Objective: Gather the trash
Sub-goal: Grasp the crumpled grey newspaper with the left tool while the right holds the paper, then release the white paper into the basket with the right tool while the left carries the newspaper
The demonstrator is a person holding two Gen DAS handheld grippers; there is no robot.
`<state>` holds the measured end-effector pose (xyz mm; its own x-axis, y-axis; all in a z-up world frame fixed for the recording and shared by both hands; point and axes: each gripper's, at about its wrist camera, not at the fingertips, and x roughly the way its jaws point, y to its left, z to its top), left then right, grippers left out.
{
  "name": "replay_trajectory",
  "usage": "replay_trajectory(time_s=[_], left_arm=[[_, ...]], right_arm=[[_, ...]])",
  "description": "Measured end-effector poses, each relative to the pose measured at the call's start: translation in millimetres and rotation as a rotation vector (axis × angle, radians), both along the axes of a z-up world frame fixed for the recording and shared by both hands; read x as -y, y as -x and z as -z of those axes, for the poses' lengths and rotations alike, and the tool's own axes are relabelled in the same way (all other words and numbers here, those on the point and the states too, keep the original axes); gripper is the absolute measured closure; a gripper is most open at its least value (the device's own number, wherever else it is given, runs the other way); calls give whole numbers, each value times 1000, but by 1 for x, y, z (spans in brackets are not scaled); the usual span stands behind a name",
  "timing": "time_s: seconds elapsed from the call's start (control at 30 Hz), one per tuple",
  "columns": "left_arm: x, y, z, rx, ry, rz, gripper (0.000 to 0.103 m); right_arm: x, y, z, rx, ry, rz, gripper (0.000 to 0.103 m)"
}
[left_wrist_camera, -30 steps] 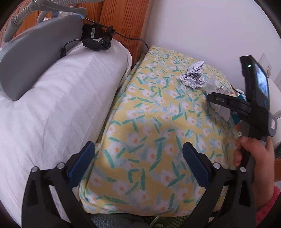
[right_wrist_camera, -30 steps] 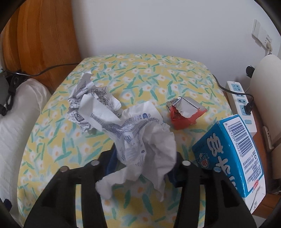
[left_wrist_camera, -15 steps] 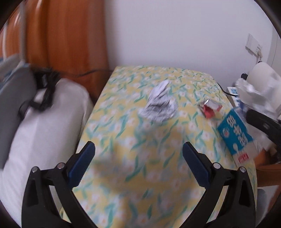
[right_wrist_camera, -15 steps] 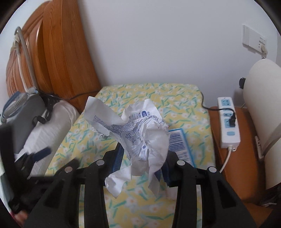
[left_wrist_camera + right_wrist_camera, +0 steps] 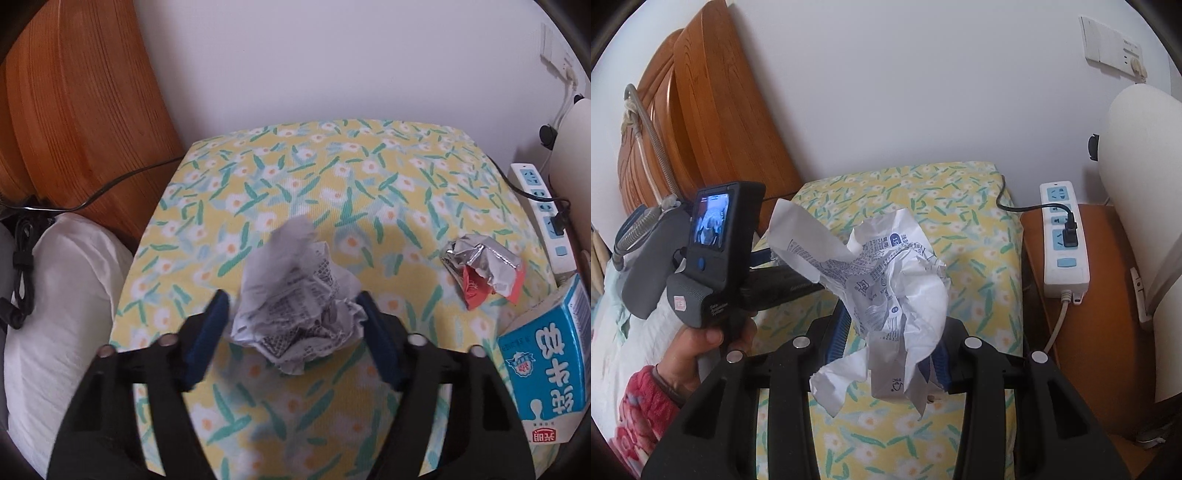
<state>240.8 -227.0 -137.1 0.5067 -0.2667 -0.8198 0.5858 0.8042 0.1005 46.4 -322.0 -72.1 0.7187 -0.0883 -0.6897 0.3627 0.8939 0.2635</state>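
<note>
In the left wrist view a crumpled printed paper ball [image 5: 295,302] lies on the yellow floral cloth [image 5: 332,177]. My left gripper [image 5: 293,325] is open with a finger on each side of the ball, close to it. A torn silver and red wrapper [image 5: 480,273] and a blue milk carton [image 5: 546,365] lie to the right. In the right wrist view my right gripper [image 5: 886,332] is shut on a crumpled white printed paper [image 5: 886,280], held above the cloth. The left gripper's body [image 5: 716,258] shows at the left there.
A white pillow [image 5: 55,314] and wooden headboard [image 5: 74,110] are to the left, with a black cable across them. A white power strip [image 5: 1063,236] lies on a brown side table [image 5: 1089,332] to the right. A grey device with a hose [image 5: 646,251] rests on the bed.
My left gripper swung right from the pillow edge and moved in around the paper ball, its fingers narrowing. My right gripper lifted its crumpled paper up and back from the cloth.
</note>
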Motion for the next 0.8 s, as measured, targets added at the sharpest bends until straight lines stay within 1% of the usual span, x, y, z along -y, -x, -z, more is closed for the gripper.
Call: replay_trajectory(time_s=[0.07, 0.13, 0.23, 0.33, 0.43, 0.57, 0.67, 0.8], left_arm=[[-2, 0, 0, -4, 4, -2, 53], [-5, 1, -4, -8, 11, -18, 56], [-16, 14, -17, 0, 47, -31, 57], [-32, 38, -34, 40, 55, -33, 57], [-56, 70, -52, 63, 77, -48, 57], [-87, 115, -69, 82, 98, -70, 57], [-104, 143, -72, 82, 94, -79, 57], [-123, 181, -68, 52, 100, -78, 57]], right_arm=[[0, 3, 0, 3, -6, -5, 62], [-1, 5, 0, 6, -5, -7, 62], [-4, 10, -1, 8, 0, -10, 62], [-8, 15, -2, 7, -1, -15, 62], [-16, 21, -3, 6, 6, -30, 62], [-29, 34, -2, -9, 9, -59, 62], [-42, 48, -1, -28, 15, -85, 62], [-58, 66, 1, -50, 32, -114, 62]])
